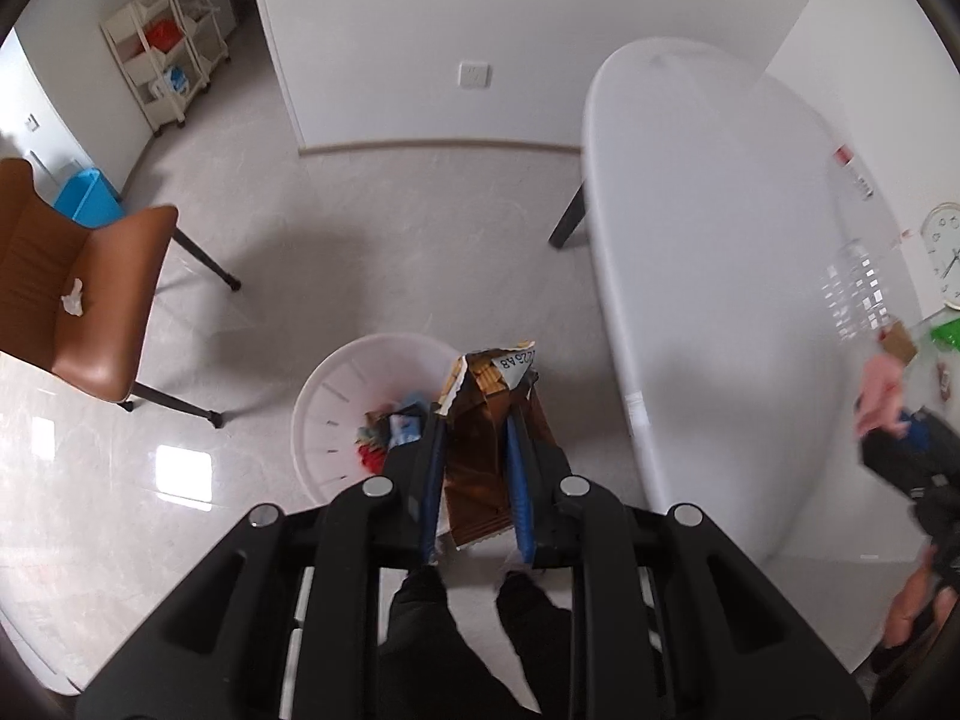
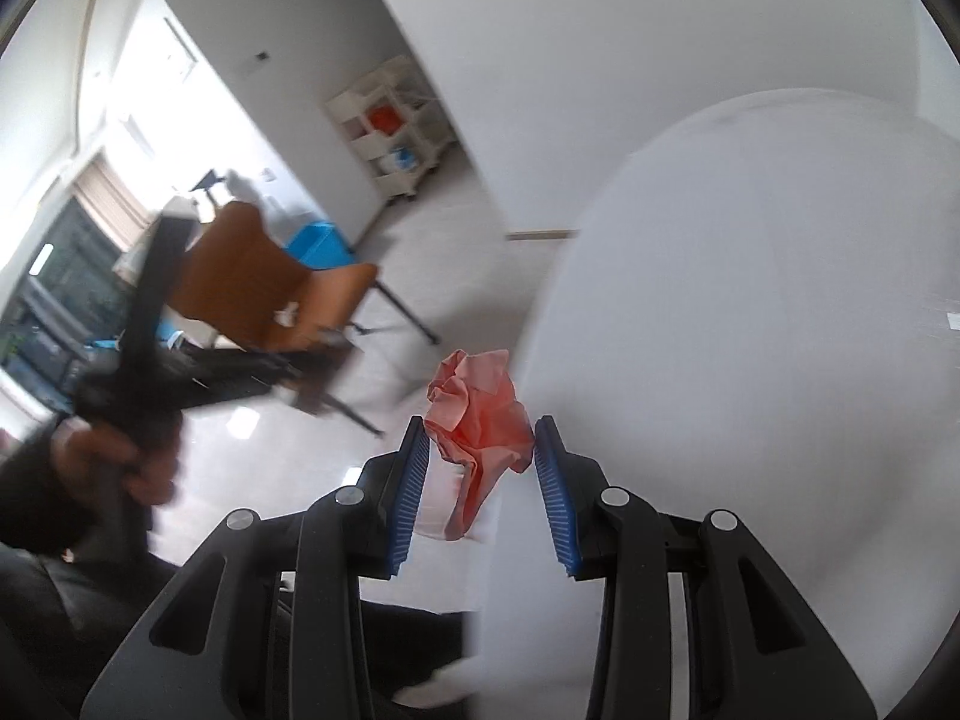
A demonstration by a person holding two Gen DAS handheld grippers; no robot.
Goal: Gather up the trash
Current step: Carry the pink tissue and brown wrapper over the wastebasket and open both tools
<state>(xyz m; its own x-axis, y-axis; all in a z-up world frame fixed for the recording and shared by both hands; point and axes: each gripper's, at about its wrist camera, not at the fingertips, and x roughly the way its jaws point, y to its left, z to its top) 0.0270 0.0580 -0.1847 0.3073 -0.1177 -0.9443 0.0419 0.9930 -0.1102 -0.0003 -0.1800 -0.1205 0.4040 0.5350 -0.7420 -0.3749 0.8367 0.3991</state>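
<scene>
My left gripper [image 1: 477, 402] is shut on a brown snack wrapper [image 1: 489, 456] and holds it over the floor, just right of a white waste bin [image 1: 330, 402] that holds several coloured scraps. My right gripper [image 2: 483, 435] is shut on a crumpled pink paper [image 2: 480, 414] and holds it in the air at the left edge of the white table [image 2: 750, 330]. The right gripper with the pink paper [image 1: 879, 390] also shows at the right edge of the left wrist view. A crumpled white tissue [image 1: 72, 297] lies on the brown chair seat [image 1: 102, 300].
The white table [image 1: 708, 240] stands right of the bin, with a clear plastic container [image 1: 855, 294], a white clock [image 1: 945, 252] and a green item [image 1: 948, 333] on it. A blue box [image 1: 87, 198] and a cream shelf cart [image 1: 168, 42] stand at the far left. My legs are below.
</scene>
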